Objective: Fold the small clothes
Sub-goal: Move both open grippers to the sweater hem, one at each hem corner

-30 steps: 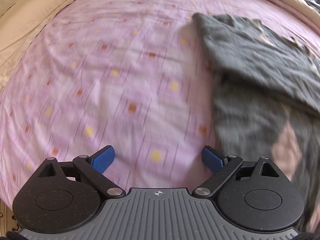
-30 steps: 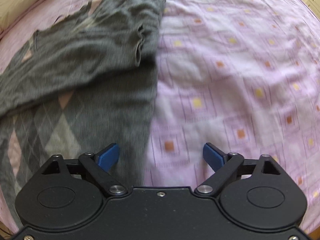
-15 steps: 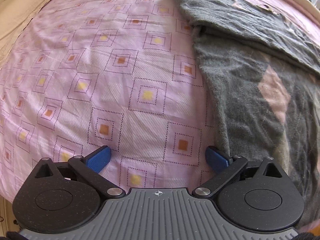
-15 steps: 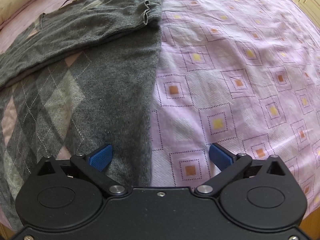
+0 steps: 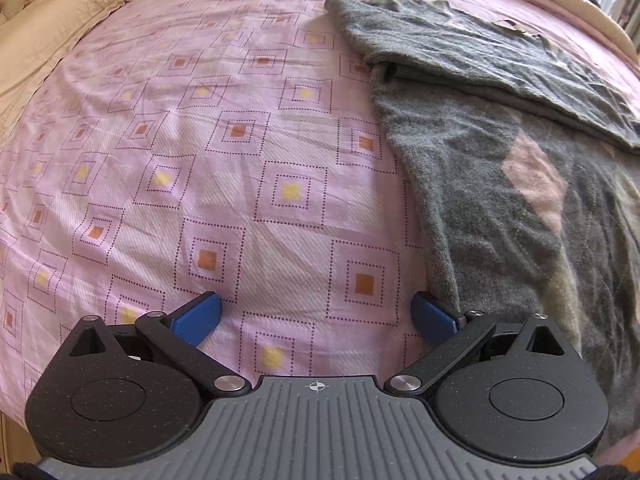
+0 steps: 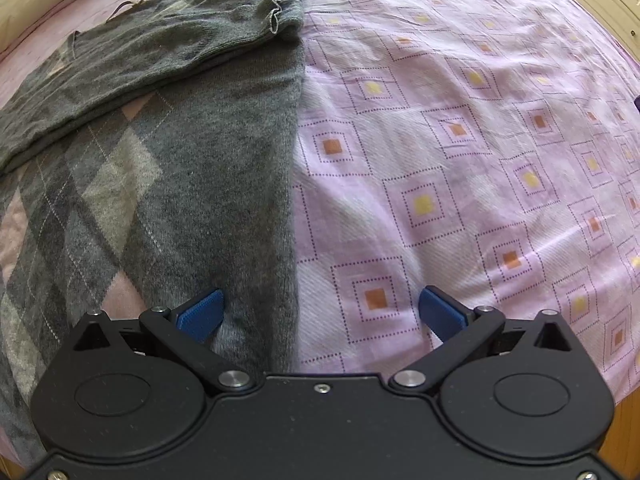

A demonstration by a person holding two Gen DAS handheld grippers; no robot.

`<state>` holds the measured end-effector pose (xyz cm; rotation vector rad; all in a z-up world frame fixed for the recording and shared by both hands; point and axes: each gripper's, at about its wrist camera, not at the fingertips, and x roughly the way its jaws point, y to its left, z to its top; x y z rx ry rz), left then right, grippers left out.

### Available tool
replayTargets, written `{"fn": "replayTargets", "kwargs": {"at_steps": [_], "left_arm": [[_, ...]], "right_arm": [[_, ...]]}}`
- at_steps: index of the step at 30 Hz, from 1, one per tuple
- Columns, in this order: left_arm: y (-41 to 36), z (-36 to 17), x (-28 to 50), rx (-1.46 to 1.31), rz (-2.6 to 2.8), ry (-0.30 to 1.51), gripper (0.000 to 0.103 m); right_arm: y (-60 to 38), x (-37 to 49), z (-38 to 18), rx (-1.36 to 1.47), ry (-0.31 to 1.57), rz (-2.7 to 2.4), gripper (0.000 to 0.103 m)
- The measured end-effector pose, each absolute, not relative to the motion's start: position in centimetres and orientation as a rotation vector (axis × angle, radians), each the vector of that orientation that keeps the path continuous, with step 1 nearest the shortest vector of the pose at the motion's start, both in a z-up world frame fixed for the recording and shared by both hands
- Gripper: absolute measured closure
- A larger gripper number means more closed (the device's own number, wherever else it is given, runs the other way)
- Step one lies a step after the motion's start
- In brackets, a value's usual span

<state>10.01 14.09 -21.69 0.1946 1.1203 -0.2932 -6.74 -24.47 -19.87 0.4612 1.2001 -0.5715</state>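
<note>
We've got both tongs, left [image 5: 316,314] and right [image 6: 320,312], wide open and empty, so pinching sheet [image 5: 240,160] along with sweater [image 6: 180,184] could drag the fold crooked.

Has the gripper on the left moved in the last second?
Yes. The left gripper has drawn back and down: the grey sweater now sits farther right and shows more of itself.

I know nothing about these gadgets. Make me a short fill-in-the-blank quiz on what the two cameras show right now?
1. The grey sweater lies on a bedsheet whose main colour is ____.
2. Both sleeves are folded ____ the sweater's body.
3. The left gripper and the right gripper both have jaws that are ____.
4. The pads on the fingertips are coloured ____.

Missing words: pink; across; open; blue.
</note>
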Motion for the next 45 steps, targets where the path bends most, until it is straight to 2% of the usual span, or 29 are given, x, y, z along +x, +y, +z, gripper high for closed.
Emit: {"fn": "replayTargets", "kwargs": {"at_steps": [6, 15, 19, 34, 36, 41, 42, 45], "left_arm": [[14.0, -21.4, 9.5, 0.193, -0.298, 1.137, 0.001], [14.2, -20.7, 4.8, 0.195, -0.259, 1.191, 0.003], [13.7, -19.7, 2.7, 0.183, -0.293, 1.185, 0.011], [9.8, -18.6, -0.4, 0.252, -0.431, 1.152, 0.011], [9.9, -18.9, -0.5, 0.251, -0.422, 1.160, 0.011], [10.7, -19.3, -0.4, 0.237, -0.405, 1.175, 0.011], [10.8, -19.4, -0.3, 0.239, -0.406, 1.173, 0.011], [11.0, -19.9, 0.1, 0.231, -0.428, 1.183, 0.024]], "right_arm": [[-23.3, -8.3, -20.0, 0.404, 1.198, -0.498, 0.000], [-22.3, -11.3, -19.7, 0.265, 1.201, -0.323, 0.000], [-21.1, -13.0, -19.8, 0.190, 1.205, -0.231, 0.000], [-21.1, -16.4, -18.8, 0.290, 1.160, -0.128, 0.001], [-21.2, -16.7, -18.6, 0.318, 1.146, -0.129, 0.005], [-21.5, -17.6, -17.9, 0.379, 1.100, -0.103, 0.023], [-21.4, -17.7, -17.9, 0.387, 1.096, -0.090, 0.024], [-21.1, -17.7, -17.7, 0.392, 1.085, -0.050, 0.029]]}}
